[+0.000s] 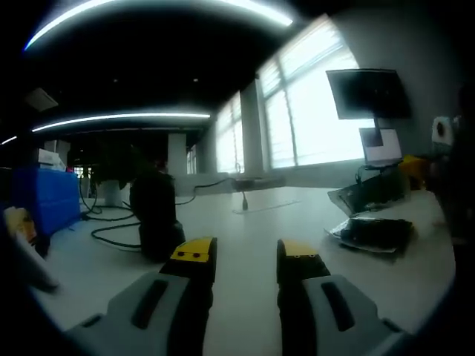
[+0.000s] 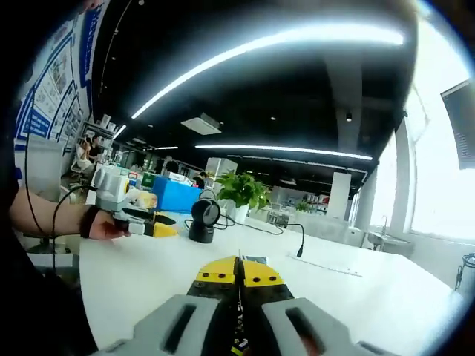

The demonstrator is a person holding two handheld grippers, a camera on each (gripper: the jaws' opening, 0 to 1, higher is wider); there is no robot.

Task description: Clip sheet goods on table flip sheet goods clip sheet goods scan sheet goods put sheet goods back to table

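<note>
Since the sheet goods [image 1: 369, 231], dark flat packets on the white table [image 1: 245, 237], lie ahead and off to the right of our left gripper [image 1: 245, 261], that one, jaws apart and empty, looks nearer. Our right gripper [image 2: 239, 273] has its jaws pressed together; a thin edge may sit between them, we can't tell. It points toward the black scanner [image 2: 203, 220]. No writing readable.

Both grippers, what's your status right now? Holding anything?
Left gripper open, empty, over white table. Right gripper shut, nothing visible between jaws. Sheet goods lie on table, untouched. Scanner stands ahead; path clear.
</note>
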